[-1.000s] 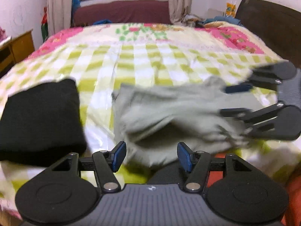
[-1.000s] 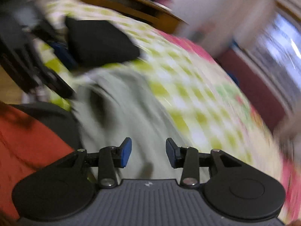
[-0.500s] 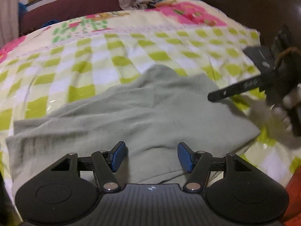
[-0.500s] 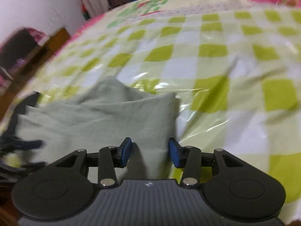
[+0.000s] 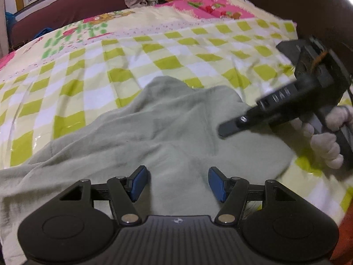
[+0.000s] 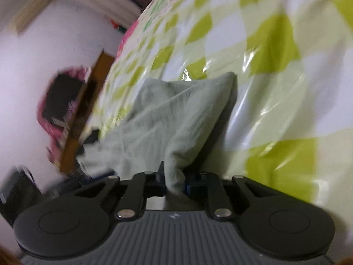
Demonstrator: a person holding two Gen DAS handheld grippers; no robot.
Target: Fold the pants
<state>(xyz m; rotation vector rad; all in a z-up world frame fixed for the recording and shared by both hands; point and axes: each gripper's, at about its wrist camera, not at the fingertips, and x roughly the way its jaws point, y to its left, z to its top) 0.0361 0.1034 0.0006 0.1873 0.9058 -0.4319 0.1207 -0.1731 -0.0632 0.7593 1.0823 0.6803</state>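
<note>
The pale green pants [image 5: 158, 132] lie crumpled on the checked bedspread [image 5: 154, 50]. My left gripper [image 5: 177, 182] is open and hovers just over the near part of the cloth, with blue pads either side of a fold. My right gripper [image 6: 175, 182] is shut on a bunched edge of the pants [image 6: 167, 123], which rise in a ridge from its jaws. In the left wrist view the right gripper's body shows at the right edge of the pants, held by a gloved hand [image 5: 326, 141].
The bed's dark headboard [image 5: 286, 6] rises at the right. A maroon sofa [image 5: 66, 13] and a window stand beyond the bed. A wooden cabinet [image 6: 86, 101] and a white wall lie left of the bed in the blurred right wrist view.
My right gripper has closed on the pants' edge and tilted, where it was open half a second ago. My left gripper has moved right along the pants; the black folded garment has left its view.
</note>
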